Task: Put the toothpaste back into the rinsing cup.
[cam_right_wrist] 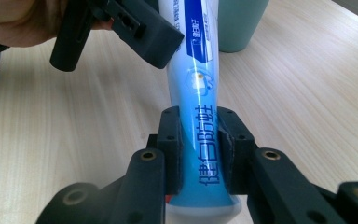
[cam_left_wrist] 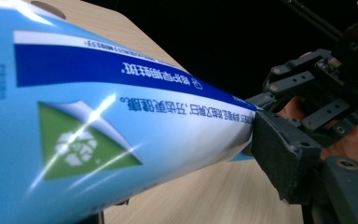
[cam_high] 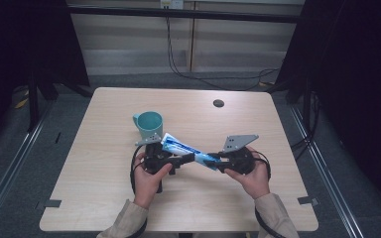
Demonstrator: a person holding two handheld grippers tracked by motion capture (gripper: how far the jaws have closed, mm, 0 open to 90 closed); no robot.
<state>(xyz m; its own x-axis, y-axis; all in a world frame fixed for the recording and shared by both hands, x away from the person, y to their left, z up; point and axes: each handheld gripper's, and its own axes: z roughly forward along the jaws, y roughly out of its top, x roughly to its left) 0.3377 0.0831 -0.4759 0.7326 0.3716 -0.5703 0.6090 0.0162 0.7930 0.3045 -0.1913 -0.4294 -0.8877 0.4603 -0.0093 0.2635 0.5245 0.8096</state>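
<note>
High view: a blue-and-white toothpaste tube (cam_high: 186, 148) is held above the table (cam_high: 99, 198) at frame centre, spanning between the two grippers. The right gripper (cam_high: 217, 162) is clamped on one end of the tube; in the right gripper view its pads (cam_right_wrist: 170, 149) press both sides of the tube (cam_right_wrist: 200, 140). The left gripper (cam_high: 188, 157) reaches alongside the tube's middle; its jaws stand partly apart, and contact with the tube cannot be confirmed. A teal cup (cam_high: 149, 124) stands upright just above and left of the tube, touching neither gripper; its contents cannot be seen. Judged progress: the tube is lifted and secured at one end; a handover or placement into the cup appears to remain.
</note>
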